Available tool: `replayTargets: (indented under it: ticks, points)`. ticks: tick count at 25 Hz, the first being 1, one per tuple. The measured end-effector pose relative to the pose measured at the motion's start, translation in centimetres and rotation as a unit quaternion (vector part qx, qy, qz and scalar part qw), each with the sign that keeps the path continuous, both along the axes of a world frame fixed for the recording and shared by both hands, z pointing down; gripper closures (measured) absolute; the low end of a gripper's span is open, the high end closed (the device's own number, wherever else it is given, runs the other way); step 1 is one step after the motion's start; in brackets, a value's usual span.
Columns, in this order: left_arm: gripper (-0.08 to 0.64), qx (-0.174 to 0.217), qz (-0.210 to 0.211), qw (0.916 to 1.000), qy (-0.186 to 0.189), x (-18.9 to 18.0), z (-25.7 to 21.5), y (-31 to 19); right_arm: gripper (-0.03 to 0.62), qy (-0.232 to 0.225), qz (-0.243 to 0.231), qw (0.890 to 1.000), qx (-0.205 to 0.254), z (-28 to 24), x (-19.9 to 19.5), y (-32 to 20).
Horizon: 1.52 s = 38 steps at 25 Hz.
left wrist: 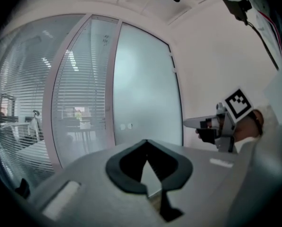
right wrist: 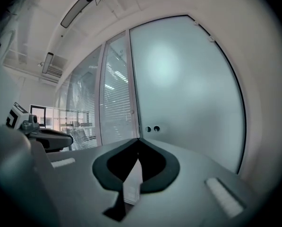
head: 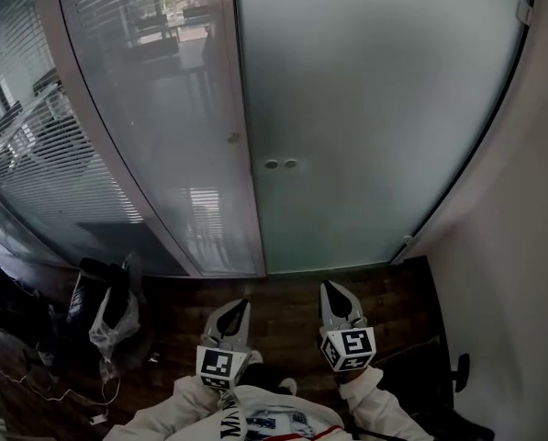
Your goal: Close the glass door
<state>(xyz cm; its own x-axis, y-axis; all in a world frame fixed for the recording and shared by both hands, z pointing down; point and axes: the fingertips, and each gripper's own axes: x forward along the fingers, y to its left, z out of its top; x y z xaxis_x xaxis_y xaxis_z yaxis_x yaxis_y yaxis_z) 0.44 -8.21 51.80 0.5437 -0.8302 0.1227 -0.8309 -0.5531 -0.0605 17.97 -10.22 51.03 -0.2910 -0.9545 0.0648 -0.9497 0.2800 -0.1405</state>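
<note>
Frosted glass door [head: 374, 108] ahead — left gripper [head: 244, 306] and right gripper [head: 329, 290] level, side by side, fingers together, empty.

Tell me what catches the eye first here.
The tall frosted glass door fills the middle and right, two small round fittings near its left edge. Left of it stands a glass wall with slatted blinds. Below, the left gripper and right gripper point toward it, both shut, empty.
</note>
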Motion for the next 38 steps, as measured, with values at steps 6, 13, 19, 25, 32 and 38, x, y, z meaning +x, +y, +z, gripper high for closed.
replayTargets:
  ticks: [6, 13, 19, 25, 32, 38]
  points:
    - [0.557, -0.002, 0.009, 0.9999, -0.007, -0.5, -0.1, 2.5, 0.584, -0.035, -0.014, 0.999, -0.017, 0.3, -1.9, 4.7]
    - [0.557, 0.005, -0.003, 1.0, 0.001, -5.1, -0.8, 6.2, 0.584, -0.05, -0.049, 0.996, -0.05, 2.0, -8.1, 8.6]
    - [0.557, 0.003, -0.046, 0.9989, 0.01, -14.1, -0.4, 11.0, 0.584, -0.016, -0.075, 0.996, -0.042, 1.8, -16.4, 12.2]
    - [0.558, -0.018, -0.04, 0.9988, 0.021, -20.2, 1.6, 15.9, 0.584, -0.002, -0.058, 0.996, -0.062, 2.8, -22.2, 17.5]
    - [0.558, -0.021, -0.007, 0.9993, 0.03, -20.3, 1.8, 18.2, 0.584, -0.004, -0.03, 0.997, -0.073, 3.1, -22.5, 21.7]
    - [0.558, -0.028, 0.012, 0.9992, 0.027, -17.6, 1.8, 18.7, 0.585, -0.002, -0.009, 0.997, -0.075, 3.2, -19.8, 22.7]
